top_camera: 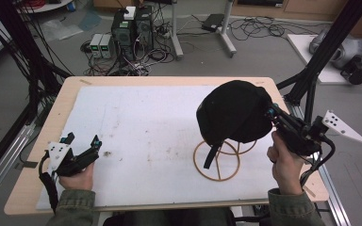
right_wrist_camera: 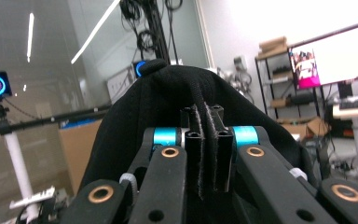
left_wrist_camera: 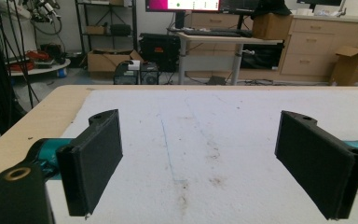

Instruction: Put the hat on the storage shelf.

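Nearest the person, the left hand (top_camera: 78,176) rests on the front left part of the counter (top_camera: 52,141), holding the left gripper (top_camera: 82,141) low over the white sheet (top_camera: 146,122) that covers most of the top. Its jaws stand wide apart with nothing between them; in the left gripper view the two black pads (left_wrist_camera: 95,158) frame a bare, lightly stained stretch of the sheet.

At the front right, the right hand (top_camera: 283,165) holds the right gripper (top_camera: 269,113) raised above the counter and angled toward the middle. Its jaws are pressed together on a fold of black fabric, which the right gripper view shows pinched between the pads (right_wrist_camera: 193,154). That fabric belongs to the black cap (top_camera: 233,113), which hangs in the air from the gripper, its dome bulging toward the left and a strap dangling from its lower edge.

Just under the cap, on the sheet, stands a wooden ring stand (top_camera: 217,162) made of thin hoops; the strap hangs down in front of it, and whether the two touch cannot be told.

Beyond the counter's far edge, computer boxes (top_camera: 132,28) and tangled cables lie on the floor
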